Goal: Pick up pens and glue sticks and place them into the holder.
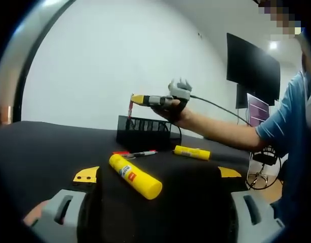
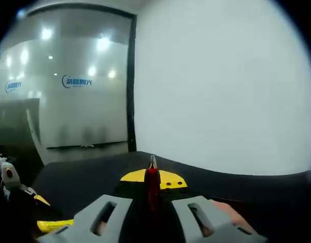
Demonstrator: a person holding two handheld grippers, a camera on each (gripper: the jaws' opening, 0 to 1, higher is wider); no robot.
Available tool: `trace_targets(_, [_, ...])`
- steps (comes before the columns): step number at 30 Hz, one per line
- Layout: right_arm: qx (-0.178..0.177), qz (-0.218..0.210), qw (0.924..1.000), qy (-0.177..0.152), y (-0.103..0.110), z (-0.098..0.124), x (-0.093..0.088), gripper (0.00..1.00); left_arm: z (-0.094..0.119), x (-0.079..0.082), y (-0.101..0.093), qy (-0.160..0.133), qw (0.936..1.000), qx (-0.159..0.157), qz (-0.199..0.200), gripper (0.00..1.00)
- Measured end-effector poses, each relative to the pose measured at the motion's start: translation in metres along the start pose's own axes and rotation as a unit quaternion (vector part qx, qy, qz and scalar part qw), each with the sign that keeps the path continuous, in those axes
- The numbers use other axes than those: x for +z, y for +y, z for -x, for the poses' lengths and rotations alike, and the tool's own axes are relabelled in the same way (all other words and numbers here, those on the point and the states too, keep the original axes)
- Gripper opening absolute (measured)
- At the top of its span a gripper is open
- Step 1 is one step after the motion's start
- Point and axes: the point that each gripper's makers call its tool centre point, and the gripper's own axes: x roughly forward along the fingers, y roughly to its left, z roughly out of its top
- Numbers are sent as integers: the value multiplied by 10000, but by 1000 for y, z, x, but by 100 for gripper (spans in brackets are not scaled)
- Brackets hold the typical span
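A black mesh holder (image 1: 145,132) stands on the dark table (image 1: 39,147). Above its left end, a person's hand holds my right gripper (image 1: 137,99), shut on a red pen (image 1: 130,109) that hangs down toward the holder. The same red pen (image 2: 153,185) is pinched between the yellow tips of the right gripper (image 2: 152,178). My left gripper (image 1: 158,174) is open and low over the table, with a big yellow glue stick (image 1: 135,176) lying between its jaws. Behind it lie a red and a black pen (image 1: 136,153) and a second glue stick (image 1: 192,152).
A person in a blue shirt (image 1: 289,126) stands at the right, one forearm (image 1: 221,132) reaching over the table. A dark screen (image 1: 251,68) hangs on the white wall. A glass partition (image 2: 69,101) is at the left of the right gripper view, with a yellow glue stick (image 2: 54,224) low on the table.
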Motion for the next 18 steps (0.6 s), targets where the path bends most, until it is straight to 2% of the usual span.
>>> trace_targets(6, [-9,32,10000,59,-1,1,-3,5,0,-1,-2,19,10000,14,-20,87])
trace_targets(11, [-14,168,9997,199,0,0,-9,5,1,-1,6,50,10000,25,-39,87])
trace_targets(18, [17,293,9991,321,3,-2,-16,5,1,-2,6,79,9999,52,-59,86])
